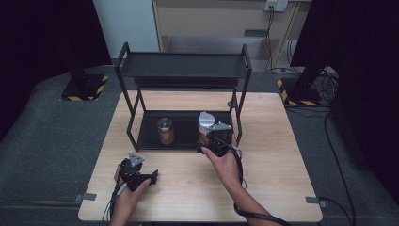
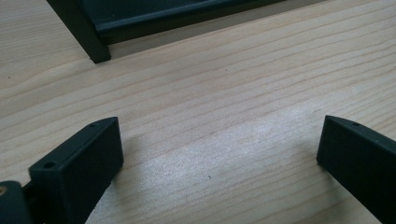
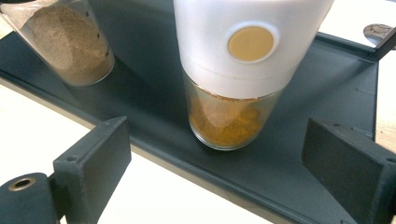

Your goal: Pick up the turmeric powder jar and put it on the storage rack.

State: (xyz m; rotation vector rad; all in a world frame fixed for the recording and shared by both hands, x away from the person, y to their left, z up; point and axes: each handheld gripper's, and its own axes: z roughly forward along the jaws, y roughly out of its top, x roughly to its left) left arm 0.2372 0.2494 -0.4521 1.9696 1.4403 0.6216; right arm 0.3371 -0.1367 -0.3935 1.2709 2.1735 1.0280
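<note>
Spice jars on rack's lower shelf as two grippers wait

Hands at the near edge of a wooden surface [image 1: 263, 155] each carry a two-jaw gripper. The left gripper [image 1: 151, 176] lies low at about 7 o'clock on the surface, its jaws released and spread wide over bare wood in the left gripper view, gripping nothing; a black rack foot [image 2: 88, 39] stands just beyond them at 11 o'clock. A black two-tier rack [image 1: 183, 66] occupies the far half of the surface, toward 12 o'clock. On its lower shelf [image 1: 146, 136] stand two jars, near each other but apart. The left one, a clear glass jar with a metal lid [image 1: 165, 130], holds a brown powder and shows at 10 o'clock in the right gripper view [image 3: 70, 44]. To its right stands a glass jar with a tall white cap [image 1: 205, 123], filled with orange-brown powder; the cap bears a round tan spot in the right gripper view [image 3: 243, 51]. The right gripper [image 1: 212, 144], held at the shelf's front edge directly before this jar, has its jaws released, one on either side of the jar's base and clear of the glass. A cable [image 1: 254, 215] trails from it along the forearm.
</note>
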